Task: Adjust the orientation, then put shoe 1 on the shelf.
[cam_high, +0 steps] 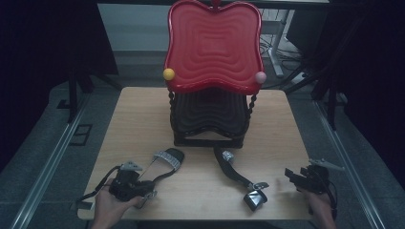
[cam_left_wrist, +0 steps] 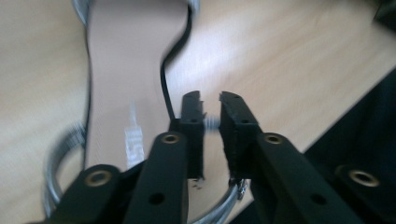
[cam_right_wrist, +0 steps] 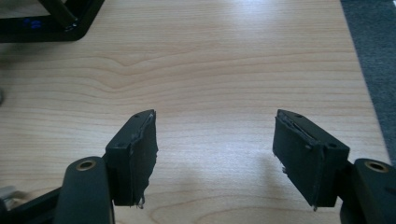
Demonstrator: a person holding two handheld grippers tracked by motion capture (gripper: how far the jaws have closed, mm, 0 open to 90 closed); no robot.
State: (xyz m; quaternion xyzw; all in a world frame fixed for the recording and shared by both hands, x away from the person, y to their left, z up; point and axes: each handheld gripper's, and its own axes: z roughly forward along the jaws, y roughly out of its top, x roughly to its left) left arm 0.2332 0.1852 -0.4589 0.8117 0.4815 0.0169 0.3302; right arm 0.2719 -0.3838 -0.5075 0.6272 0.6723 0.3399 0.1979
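High view: left gripper [cam_high: 138, 188] is gripping the near end of the left sandal [cam_high: 165, 164]; the toe is pointing away toward the red-and-black shelf [cam_high: 212, 81]. Judgement: lift level and keep the strap pinched.

Left gripper view: jaws are standing nearly closed on the thin heel strap [cam_left_wrist: 212, 122], sole ahead-left.

Right gripper view: right gripper [cam_right_wrist: 215, 154] is idling wide apart over bare table [cam_right_wrist: 224, 60]; the second sandal [cam_high: 239, 179] is lying to its left.
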